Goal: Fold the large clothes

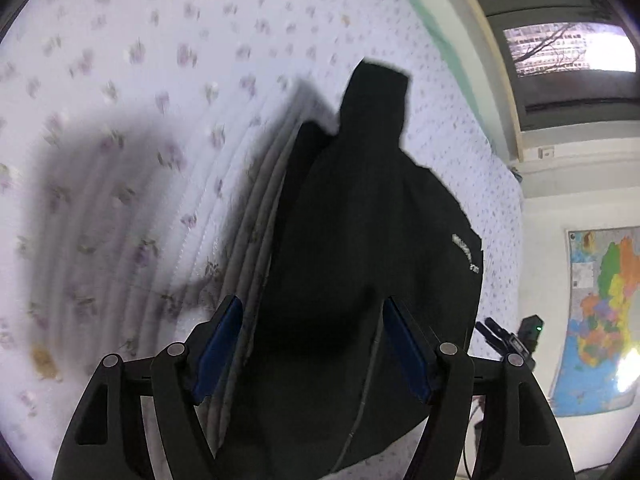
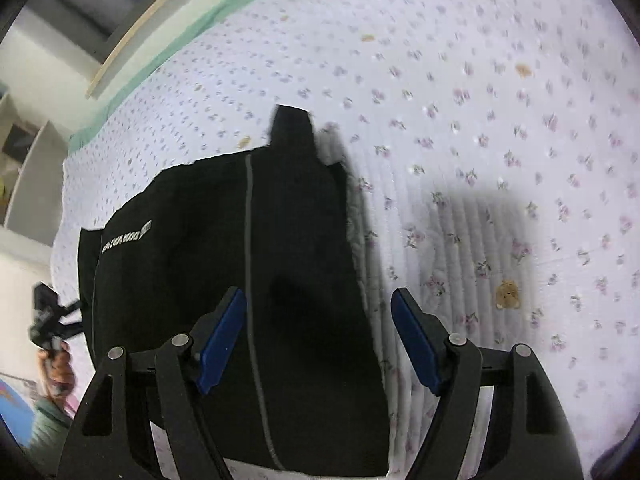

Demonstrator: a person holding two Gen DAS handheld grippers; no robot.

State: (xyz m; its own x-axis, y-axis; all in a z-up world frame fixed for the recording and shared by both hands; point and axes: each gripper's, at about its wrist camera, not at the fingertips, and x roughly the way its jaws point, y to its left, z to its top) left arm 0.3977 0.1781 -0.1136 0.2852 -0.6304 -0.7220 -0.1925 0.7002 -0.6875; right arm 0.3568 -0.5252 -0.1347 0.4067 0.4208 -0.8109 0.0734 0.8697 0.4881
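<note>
The left black two-finger gripper with blue pads (image 1: 312, 344) points steeply downward, its jaws standing wide apart and the pads pressing on nothing. The right black two-finger gripper with blue pads (image 2: 318, 340) is angled down likewise, jaws spread wide and gripping nothing. In the right wrist view, the person's hand (image 2: 56, 364) grasps the left gripper's handle at the left edge.

White lettering on the black garment (image 2: 208, 248) — too blurred to read; the wall map (image 1: 600, 320) — print illegible.
</note>
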